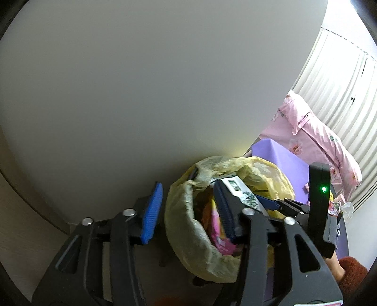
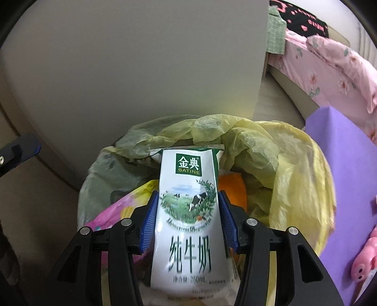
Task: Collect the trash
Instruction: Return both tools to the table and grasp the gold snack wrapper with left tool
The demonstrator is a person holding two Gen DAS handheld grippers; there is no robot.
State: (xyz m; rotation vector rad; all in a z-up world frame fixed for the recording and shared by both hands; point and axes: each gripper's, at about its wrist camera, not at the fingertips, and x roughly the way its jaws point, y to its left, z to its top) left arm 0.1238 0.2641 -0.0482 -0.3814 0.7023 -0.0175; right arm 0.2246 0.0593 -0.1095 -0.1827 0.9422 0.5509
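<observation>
White milk carton point(image 2: 188, 219), one, over one bin point(image 2: 294, 164).

A plain pale wall point(image 1: 132, 89) fills most of the view, dim and grey toward the left. To the right stands a bed under a pink floral cover point(image 2: 329, 68), with a green checked cloth point(image 2: 274, 30) and a black printed fabric point(image 2: 304, 18) at its far end. A purple mat point(image 2: 348, 160) lies beside it. Bright daylight comes through pleated white curtains point(image 1: 339, 77).
</observation>
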